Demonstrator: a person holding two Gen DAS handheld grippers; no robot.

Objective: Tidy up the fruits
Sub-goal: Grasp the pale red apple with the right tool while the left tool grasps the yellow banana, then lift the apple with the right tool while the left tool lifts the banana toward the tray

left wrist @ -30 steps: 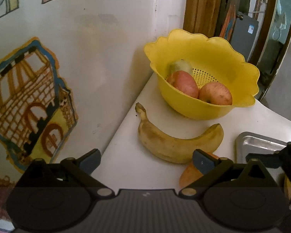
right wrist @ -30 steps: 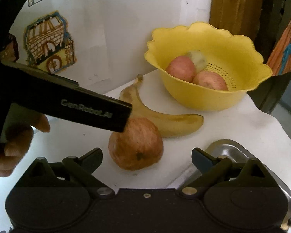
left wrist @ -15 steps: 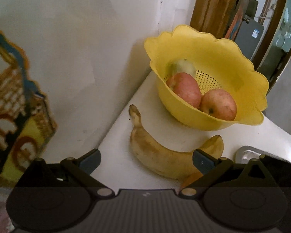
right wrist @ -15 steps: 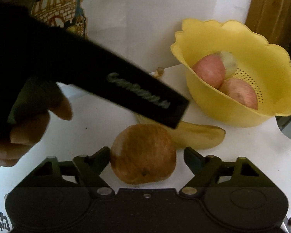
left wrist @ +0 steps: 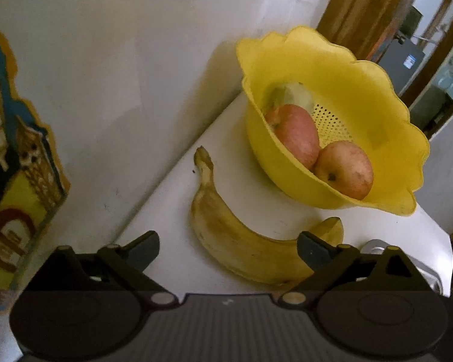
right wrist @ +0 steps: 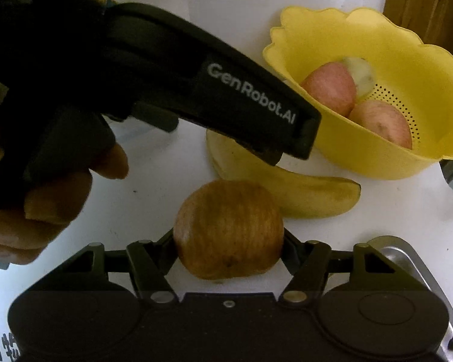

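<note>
A brownish apple [right wrist: 229, 229] rests on the white table [right wrist: 142, 211]. My right gripper [right wrist: 228, 238] is closing on it, and both pads touch its sides. A spotted banana [left wrist: 214, 211] lies just beyond, in front of the yellow colander bowl [left wrist: 347, 60]. The bowl holds two red apples [left wrist: 296, 132] [left wrist: 344, 169] and a pale green fruit [left wrist: 293, 96]. My left gripper [left wrist: 229, 241] hovers over the banana. Its jaws are wide and starting to close, with the banana's middle between them and the pads clear of it. In the right wrist view the left gripper's black body [right wrist: 196, 84] crosses above the banana [right wrist: 302, 190].
A hand [right wrist: 54, 205] holds the left gripper at the left of the right wrist view. A steel tray [right wrist: 407, 259] sits at the table's right front. The white wall with a painted house drawing [left wrist: 15, 181] runs close along the table's left edge.
My right jaws have narrowed from wide apart until they touch the brownish apple. Both grippers have moved closer and lower over the fruit; the left one now frames the banana.
</note>
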